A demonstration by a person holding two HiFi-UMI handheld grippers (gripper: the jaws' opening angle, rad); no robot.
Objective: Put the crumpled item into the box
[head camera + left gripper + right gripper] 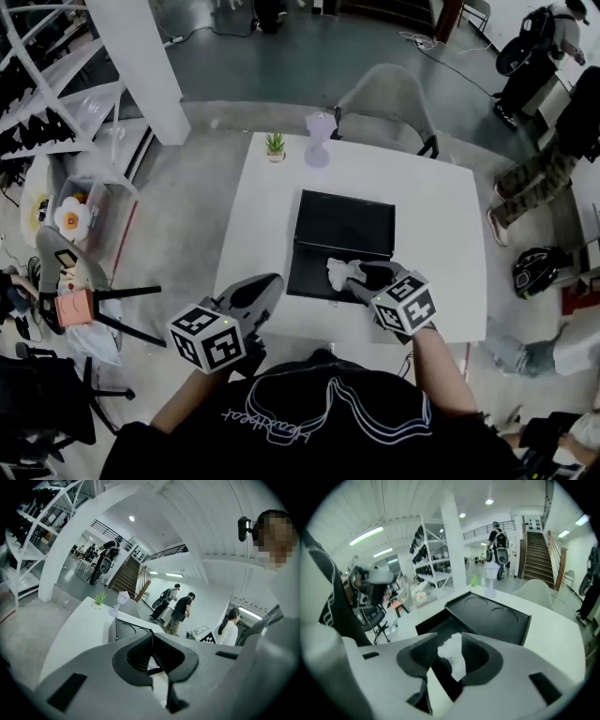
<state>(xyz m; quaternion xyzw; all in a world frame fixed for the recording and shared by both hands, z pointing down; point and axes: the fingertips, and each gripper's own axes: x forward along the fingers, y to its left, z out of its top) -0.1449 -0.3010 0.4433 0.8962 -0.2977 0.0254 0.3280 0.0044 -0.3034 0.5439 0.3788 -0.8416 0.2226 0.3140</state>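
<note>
**Inspector:** Start with the largest item.

**Operator:** The white table, square and seen from above. A grey chair stands at its far side.

**Inspector:** What is on it?

**Operator:** A black box, lying open near the middle of the table. Its lid is folded flat on the far side and the tray is towards me. In my right gripper view the box shows two round impressions in the lid.

**Inspector:** Condition of your grippers?

**Operator:** My left gripper hangs at the near left edge of the table, just beside the box's near-left corner and apart from it. In its own view the left gripper has its jaws together with nothing between them. My right gripper is over the near half of the box. In its own view the right gripper has its jaws apart, with the paper standing in the gap, and the pads do not appear to press on it.

**Inspector:** Where is the task item?

**Operator:** The crumpled item is white and sits within the outline of the near tray, at my right jaw tips. Seen close, the crumpled item has the dark interior of the tray behind it. I cannot tell whether it rests on the bottom.

**Inspector:** Anything smaller?

**Operator:** A potted plant at the far left corner of the table, well apart from the box.
</note>
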